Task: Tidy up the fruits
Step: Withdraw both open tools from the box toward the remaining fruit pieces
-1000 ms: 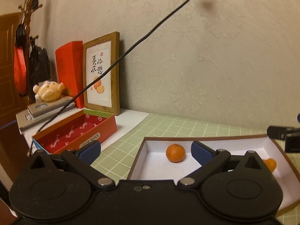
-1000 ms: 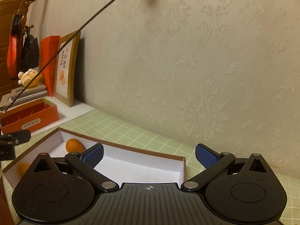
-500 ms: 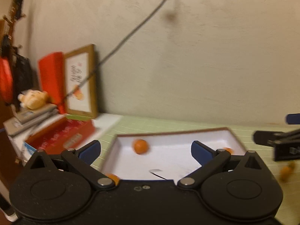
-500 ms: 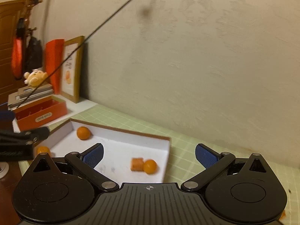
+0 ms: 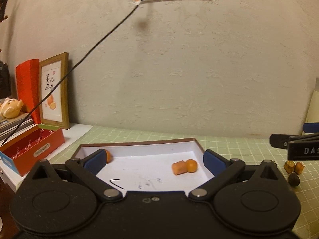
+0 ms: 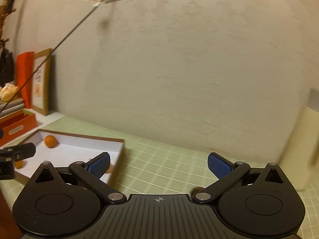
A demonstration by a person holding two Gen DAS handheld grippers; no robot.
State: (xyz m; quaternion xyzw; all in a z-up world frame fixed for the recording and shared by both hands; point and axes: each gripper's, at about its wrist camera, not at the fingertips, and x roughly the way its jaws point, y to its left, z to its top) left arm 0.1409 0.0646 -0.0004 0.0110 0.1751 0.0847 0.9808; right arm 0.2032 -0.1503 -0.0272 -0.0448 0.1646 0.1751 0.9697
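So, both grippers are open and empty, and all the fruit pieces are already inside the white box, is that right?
Not quite. Both the left gripper and right gripper are open and empty, but the left wrist view shows several small fruit pieces lying on the green mat, outside the white box.

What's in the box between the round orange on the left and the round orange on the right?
In the left wrist view, an orange cylinder-shaped piece lies touching the right orange. From there to the left orange is bare white box floor.
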